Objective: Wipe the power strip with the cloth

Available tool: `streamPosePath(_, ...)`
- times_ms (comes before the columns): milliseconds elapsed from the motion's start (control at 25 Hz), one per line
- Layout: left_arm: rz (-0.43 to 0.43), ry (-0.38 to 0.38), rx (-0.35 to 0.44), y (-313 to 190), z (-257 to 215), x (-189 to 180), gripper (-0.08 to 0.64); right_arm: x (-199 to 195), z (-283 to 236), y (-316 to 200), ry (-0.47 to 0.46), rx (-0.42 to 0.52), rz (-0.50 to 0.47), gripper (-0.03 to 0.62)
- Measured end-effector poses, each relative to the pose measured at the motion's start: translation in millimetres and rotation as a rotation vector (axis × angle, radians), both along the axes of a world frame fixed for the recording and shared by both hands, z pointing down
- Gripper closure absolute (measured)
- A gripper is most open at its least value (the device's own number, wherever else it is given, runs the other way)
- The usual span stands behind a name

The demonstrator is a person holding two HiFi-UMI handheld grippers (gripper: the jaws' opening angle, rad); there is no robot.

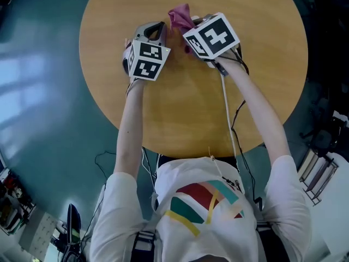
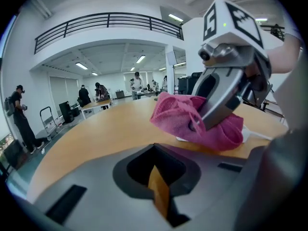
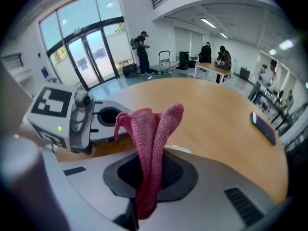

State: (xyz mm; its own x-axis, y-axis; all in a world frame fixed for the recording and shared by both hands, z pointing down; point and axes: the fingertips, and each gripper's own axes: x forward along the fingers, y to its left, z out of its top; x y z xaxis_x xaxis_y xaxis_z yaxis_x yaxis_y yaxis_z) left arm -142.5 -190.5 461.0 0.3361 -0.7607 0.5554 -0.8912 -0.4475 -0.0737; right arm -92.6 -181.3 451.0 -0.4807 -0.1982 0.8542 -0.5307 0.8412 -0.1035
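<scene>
Head view: I hold both grippers over the far side of the round table point(image 1: 185, 108). The left gripper point(image 1: 158, 27) sits just beside the pink cloth point(image 1: 181, 16), and the right gripper point(image 1: 192, 22) reaches into it.

Left gripper view: the left gripper point(image 2: 157, 179) has its jaws pressed together, nothing between them. Just ahead, the right gripper point(image 2: 211, 120) pinches the bunched cloth point(image 2: 180, 119), which rests on the table. A white edge point(image 2: 250, 134) shows beneath it; I cannot tell whether that is the power strip.

Right gripper view: the right gripper point(image 3: 143, 196) is clamped on the cloth point(image 3: 153, 138), whose folds stand up from its jaws.
</scene>
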Motion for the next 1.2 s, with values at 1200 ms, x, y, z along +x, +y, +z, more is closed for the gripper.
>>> streamPosePath(1200, -0.006, 0.047, -0.043, -0.1, 9.7, 0.4, 0.518, 138.3, 32.0, 141.4, 0.190, 0.178, 0.159, 0.552)
